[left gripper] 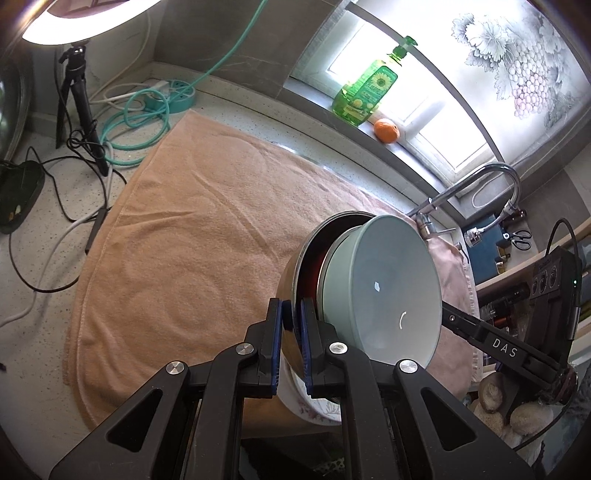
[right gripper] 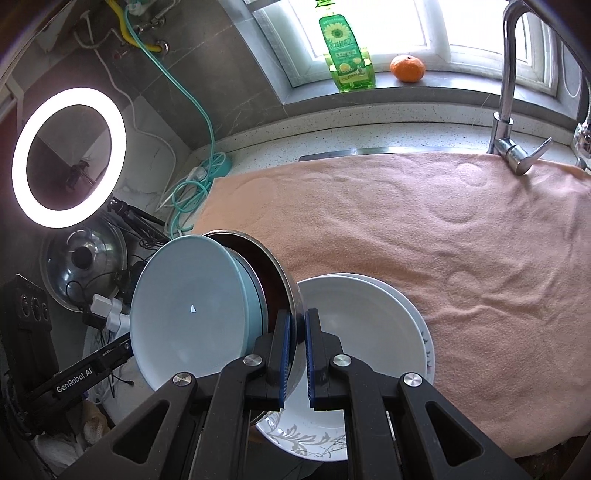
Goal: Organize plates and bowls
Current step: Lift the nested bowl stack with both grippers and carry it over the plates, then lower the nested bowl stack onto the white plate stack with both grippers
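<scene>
Peach towel (right gripper: 443,240) — detergent bottle (right gripper: 345,51), orange (right gripper: 407,68), faucet (right gripper: 508,92)

Bright daylight from the window (right gripper: 369,33), blown out to near white behind the green bottle (right gripper: 345,51). Strong glare too from the ring light (right gripper: 68,157), overexposed in both views, its surroundings dim by contrast. Soft, faint shadows across the towel (left gripper: 192,236); small white highlights on the pale blue bowl (left gripper: 391,291). Heavy fisheye bending at the edges, dark vignette in the corners. Sharp in the centre, slightly soft toward the rim.
</scene>
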Demonstrator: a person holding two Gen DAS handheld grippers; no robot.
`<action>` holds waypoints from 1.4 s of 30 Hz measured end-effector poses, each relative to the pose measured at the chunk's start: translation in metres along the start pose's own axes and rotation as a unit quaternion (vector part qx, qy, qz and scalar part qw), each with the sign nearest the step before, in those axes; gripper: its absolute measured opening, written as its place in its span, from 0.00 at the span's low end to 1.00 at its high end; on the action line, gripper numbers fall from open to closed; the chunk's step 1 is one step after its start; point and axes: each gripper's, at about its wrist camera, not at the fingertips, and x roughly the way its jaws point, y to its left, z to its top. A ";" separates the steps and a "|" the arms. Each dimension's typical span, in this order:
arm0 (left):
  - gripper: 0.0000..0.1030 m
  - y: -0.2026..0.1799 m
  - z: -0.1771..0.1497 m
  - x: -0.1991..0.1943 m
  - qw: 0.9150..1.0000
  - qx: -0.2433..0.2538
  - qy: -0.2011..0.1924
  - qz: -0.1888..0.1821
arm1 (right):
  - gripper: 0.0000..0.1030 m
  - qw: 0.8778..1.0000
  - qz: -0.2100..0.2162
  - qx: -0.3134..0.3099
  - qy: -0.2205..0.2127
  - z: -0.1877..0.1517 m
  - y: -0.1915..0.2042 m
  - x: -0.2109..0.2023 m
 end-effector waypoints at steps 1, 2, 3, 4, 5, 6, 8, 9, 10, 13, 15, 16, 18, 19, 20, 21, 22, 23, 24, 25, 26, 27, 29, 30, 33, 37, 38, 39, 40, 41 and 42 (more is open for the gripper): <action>0.08 -0.003 -0.001 0.002 1.000 0.002 0.001 -0.001 | 0.07 1.000 -0.001 0.002 -0.001 0.000 -0.003 -0.002; 0.08 -0.006 -0.001 0.003 1.000 0.003 0.003 -0.002 | 0.07 1.000 -0.003 0.004 -0.001 -0.001 -0.006 -0.003; 0.08 -0.008 -0.002 0.004 1.000 0.005 0.004 -0.003 | 0.07 1.000 -0.004 0.006 -0.002 -0.002 -0.009 -0.005; 0.08 -0.011 -0.003 0.006 1.000 0.007 0.006 -0.004 | 0.07 1.000 -0.005 0.008 -0.003 -0.002 -0.012 -0.006; 0.08 -0.013 -0.004 0.007 1.000 0.010 0.008 -0.004 | 0.07 1.000 -0.007 0.010 -0.003 -0.003 -0.015 -0.007; 0.08 -0.016 -0.005 0.009 1.000 0.011 0.009 -0.004 | 0.07 1.000 -0.008 0.011 -0.003 -0.004 -0.018 -0.008; 0.08 -0.019 -0.006 0.012 1.000 0.012 0.015 -0.006 | 0.07 1.000 -0.011 0.014 -0.003 -0.005 -0.024 -0.010; 0.08 -0.020 -0.007 0.014 1.000 0.012 0.017 -0.007 | 0.07 1.000 -0.012 0.015 -0.003 -0.006 -0.026 -0.011; 0.08 -0.021 -0.008 0.016 1.000 0.012 0.019 -0.008 | 0.07 1.000 -0.012 0.016 -0.002 -0.007 -0.029 -0.011; 0.08 -0.026 -0.011 0.021 1.000 0.015 0.026 -0.008 | 0.07 1.000 -0.015 0.021 0.001 -0.009 -0.037 -0.011; 0.08 -0.029 -0.013 0.024 0.999 0.017 0.029 -0.007 | 0.07 1.000 -0.017 0.023 0.003 -0.011 -0.042 -0.011; 0.08 -0.031 -0.013 0.025 0.999 0.017 0.031 -0.006 | 0.07 1.000 -0.017 0.024 0.005 -0.012 -0.044 -0.011; 0.08 -0.033 -0.014 0.027 0.999 0.020 0.034 -0.005 | 0.07 0.999 -0.017 0.026 0.007 -0.013 -0.048 -0.010; 0.08 -0.034 -0.015 0.028 0.999 0.021 0.035 -0.004 | 0.07 0.999 -0.017 0.028 0.008 -0.014 -0.050 -0.010; 0.08 -0.036 -0.015 0.029 0.999 0.021 0.036 -0.003 | 0.07 0.999 -0.017 0.028 0.009 -0.014 -0.051 -0.010; 0.08 -0.036 -0.016 0.030 0.999 0.022 0.038 -0.003 | 0.07 0.999 -0.018 0.029 0.009 -0.015 -0.053 -0.009; 0.08 -0.037 -0.016 0.031 0.999 0.023 0.039 -0.002 | 0.07 0.999 -0.018 0.030 0.010 -0.015 -0.054 -0.009; 0.08 -0.038 -0.017 0.033 0.999 0.023 0.041 -0.001 | 0.07 0.999 -0.018 0.031 0.011 -0.016 -0.056 -0.008; 0.08 -0.038 -0.017 0.034 0.999 0.023 0.042 0.000 | 0.07 0.999 -0.019 0.031 0.012 -0.016 -0.057 -0.007; 0.08 -0.038 -0.018 0.035 0.999 0.023 0.044 0.000 | 0.07 0.999 -0.019 0.031 0.013 -0.017 -0.057 -0.007; 0.08 -0.038 -0.018 0.036 0.999 0.023 0.046 0.001 | 0.07 0.999 -0.019 0.031 0.014 -0.017 -0.058 -0.006; 0.08 -0.038 -0.019 0.037 0.999 0.023 0.047 0.002 | 0.07 0.999 -0.019 0.032 0.015 -0.018 -0.059 -0.006; 0.08 -0.037 -0.019 0.038 0.998 0.024 0.050 0.002 | 0.07 0.999 -0.019 0.033 0.018 -0.018 -0.061 -0.005; 0.08 -0.037 -0.019 0.039 0.998 0.023 0.051 0.003 | 0.07 0.999 -0.019 0.034 0.019 -0.019 -0.061 -0.004; 0.08 -0.036 -0.020 0.041 0.998 0.023 0.055 0.005 | 0.07 0.999 -0.018 0.036 0.020 -0.020 -0.062 -0.003; 0.08 -0.037 -0.022 0.044 0.998 0.026 0.060 0.008 | 0.07 0.999 -0.017 0.038 0.022 -0.022 -0.064 -0.002; 0.08 -0.037 -0.022 0.044 0.998 0.026 0.061 0.008 | 0.07 0.999 -0.017 0.039 0.022 -0.022 -0.065 -0.002; 0.08 -0.036 -0.022 0.044 0.998 0.026 0.062 0.008 | 0.07 0.999 -0.017 0.040 0.023 -0.023 -0.065 -0.002; 0.08 -0.036 -0.022 0.045 0.998 0.026 0.063 0.008 | 0.07 0.999 -0.018 0.040 0.023 -0.023 -0.065 -0.002; 0.08 -0.036 -0.022 0.045 0.998 0.026 0.063 0.008 | 0.07 0.999 -0.018 0.041 0.024 -0.024 -0.066 -0.001; 0.08 -0.036 -0.022 0.045 0.998 0.025 0.063 0.008 | 0.07 0.999 -0.018 0.042 0.025 -0.024 -0.066 -0.001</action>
